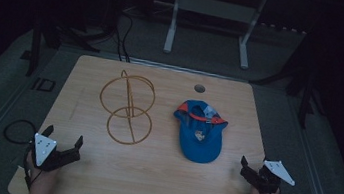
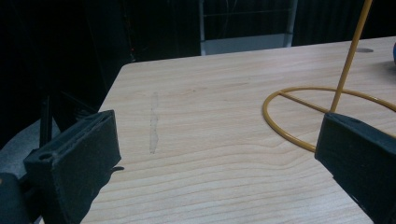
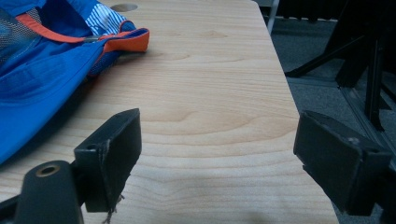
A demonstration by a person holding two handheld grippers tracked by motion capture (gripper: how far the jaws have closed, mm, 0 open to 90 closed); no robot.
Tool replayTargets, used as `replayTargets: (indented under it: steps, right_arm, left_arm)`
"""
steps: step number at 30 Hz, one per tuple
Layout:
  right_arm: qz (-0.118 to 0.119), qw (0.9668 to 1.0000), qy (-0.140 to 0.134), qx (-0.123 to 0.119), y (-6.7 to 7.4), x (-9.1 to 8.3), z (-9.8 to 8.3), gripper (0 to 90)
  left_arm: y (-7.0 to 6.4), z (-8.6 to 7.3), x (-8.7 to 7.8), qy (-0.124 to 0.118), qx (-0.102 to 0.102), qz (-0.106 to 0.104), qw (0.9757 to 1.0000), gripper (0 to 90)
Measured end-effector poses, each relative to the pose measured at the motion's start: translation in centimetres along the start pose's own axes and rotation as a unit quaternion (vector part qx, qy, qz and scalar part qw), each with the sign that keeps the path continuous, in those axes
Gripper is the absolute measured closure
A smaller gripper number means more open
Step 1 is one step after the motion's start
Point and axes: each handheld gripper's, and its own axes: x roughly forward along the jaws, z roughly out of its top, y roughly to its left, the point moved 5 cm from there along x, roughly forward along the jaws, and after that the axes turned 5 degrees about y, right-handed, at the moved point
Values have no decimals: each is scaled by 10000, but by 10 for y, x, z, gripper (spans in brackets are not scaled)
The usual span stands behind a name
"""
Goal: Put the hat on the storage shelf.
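Note:
A yellow wire stand (image 1: 126, 107), two rings joined by a post, sits left of centre on the wooden table (image 1: 149, 175). Right of centre lies a blue cap (image 1: 200, 131) with orange trim, underside up. Near the front left corner my left gripper (image 1: 64, 135) rests open, nothing between its jaws. The left gripper view has my left gripper (image 2: 219, 140) facing bare wood, the stand's base ring (image 2: 280, 122) ahead to the right. At the front right edge my right gripper (image 1: 254, 163) is open and empty. In the right gripper view, my right gripper (image 3: 219, 140) has the cap (image 3: 42, 70) ahead to the left.
A round cable hole (image 1: 200, 88) is set in the table's far side. Beyond the table stand a white desk frame (image 1: 211, 11) and dark stand legs (image 1: 307, 89). A black cable loop (image 1: 17, 129) lies on the floor at the left. The table's right edge (image 3: 285, 79) runs close to the right gripper.

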Motion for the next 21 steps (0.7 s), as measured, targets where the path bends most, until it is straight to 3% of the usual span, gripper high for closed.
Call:
replayTargets:
  steps: [4,5,7,10,12,21]
  right_arm:
    - [0,10000,15,24,0,0,0,151]
    - [11,10000,26,35,0,0,0,151]
    - [76,9999,100,72,0,2,0,151]
    - [141,9997,193,83,-1,4,0,151]
    - [169,9995,235,89,0,4,2,151]
    - [291,9983,475,185,0,9,19,149]
  left_arm:
    - [-1,0,0,-6,-6,25,10000,4]
    - [1,0,0,-7,165,245,9996,4]
    - [1,2,-1,-106,207,207,9995,38]
    - [1,2,-1,-17,168,174,9997,36]
    - [-1,-1,1,267,-40,65,9996,36]
    - [0,1,2,490,-565,-239,9969,42]
